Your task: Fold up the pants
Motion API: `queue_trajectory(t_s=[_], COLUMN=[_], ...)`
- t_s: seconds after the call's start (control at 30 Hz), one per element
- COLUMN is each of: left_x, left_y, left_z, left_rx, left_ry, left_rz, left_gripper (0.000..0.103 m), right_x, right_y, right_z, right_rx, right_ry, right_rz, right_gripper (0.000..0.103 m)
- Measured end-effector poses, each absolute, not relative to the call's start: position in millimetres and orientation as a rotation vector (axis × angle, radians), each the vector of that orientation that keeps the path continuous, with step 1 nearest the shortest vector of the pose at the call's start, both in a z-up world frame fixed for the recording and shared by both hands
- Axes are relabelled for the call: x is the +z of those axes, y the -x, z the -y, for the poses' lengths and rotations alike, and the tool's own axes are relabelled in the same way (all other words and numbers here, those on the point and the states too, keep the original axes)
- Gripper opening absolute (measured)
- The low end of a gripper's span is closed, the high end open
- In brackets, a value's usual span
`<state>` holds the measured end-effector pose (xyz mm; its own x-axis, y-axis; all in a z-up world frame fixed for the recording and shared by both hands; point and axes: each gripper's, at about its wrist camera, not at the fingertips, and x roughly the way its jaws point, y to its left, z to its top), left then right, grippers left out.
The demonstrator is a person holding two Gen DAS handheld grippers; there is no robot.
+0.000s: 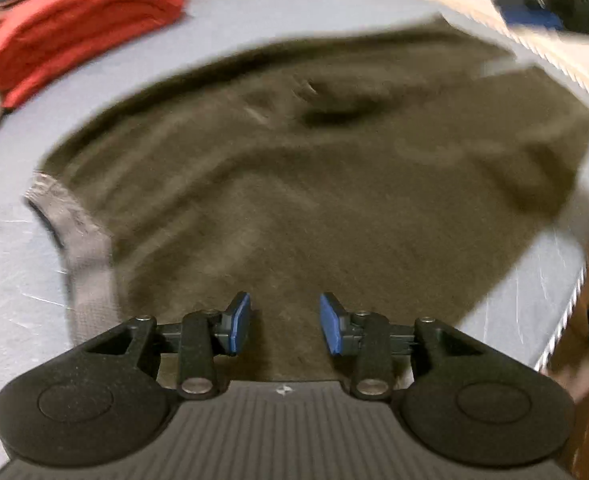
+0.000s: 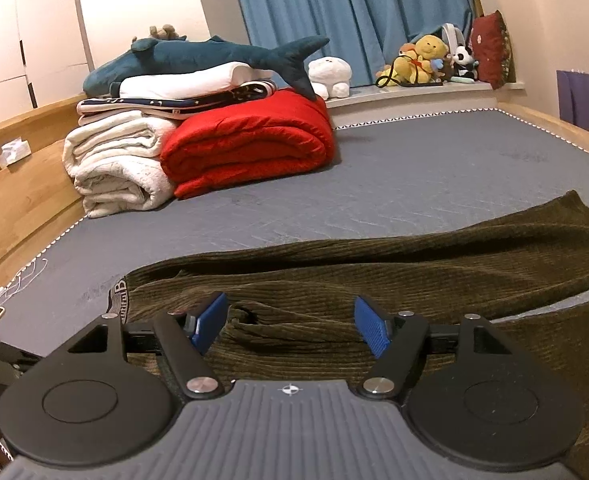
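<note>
Ribbed olive corduroy pants (image 2: 374, 268) (grey elastic waistband) on mattress (image 2: 374, 184).

Bare bed surface (image 2: 434, 176) left free beyond pants (image 2: 374, 276). Far-left corner blocked by red blanket (image 2: 250, 148), white blankets (image 2: 114, 168). Wooden frame (image 2: 18, 200) bounds left side.

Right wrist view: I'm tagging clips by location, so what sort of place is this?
Likely a bedroom: a grey mattress in a wooden frame, folded red quilt, blue plush shark.
</note>
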<state>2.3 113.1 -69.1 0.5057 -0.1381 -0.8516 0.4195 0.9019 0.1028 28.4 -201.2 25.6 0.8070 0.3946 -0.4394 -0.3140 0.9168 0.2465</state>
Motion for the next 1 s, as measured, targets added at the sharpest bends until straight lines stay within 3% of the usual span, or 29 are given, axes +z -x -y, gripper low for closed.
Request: queue_trajectory(t_s=[0.2,0.83,1.0], left_x=[-74.1,-7.7,-0.4], left_y=[-11.0,-37.2,-42.9], left_z=[-120.1,-121.0,-132.8], left_rx=[-0.306,-0.092,-0.008], left_ry=[-0.274,-0.058,-0.028], left_rz=[-1.06,-0.703,-0.641], left_gripper=[0.049,0.054,0.054], right_x=[21.4,23.6,38.1], right_y=[-30.8,-28.3,-27.3], right_z=[203.2,195.1,197.6], right_rx=[0.373,0.341,0.393], right_ry=[-0.172,-0.147,-0.179], right_rz=[-0.52,-0.471,-0.376], right_gripper=[0.073,0.072,0.063])
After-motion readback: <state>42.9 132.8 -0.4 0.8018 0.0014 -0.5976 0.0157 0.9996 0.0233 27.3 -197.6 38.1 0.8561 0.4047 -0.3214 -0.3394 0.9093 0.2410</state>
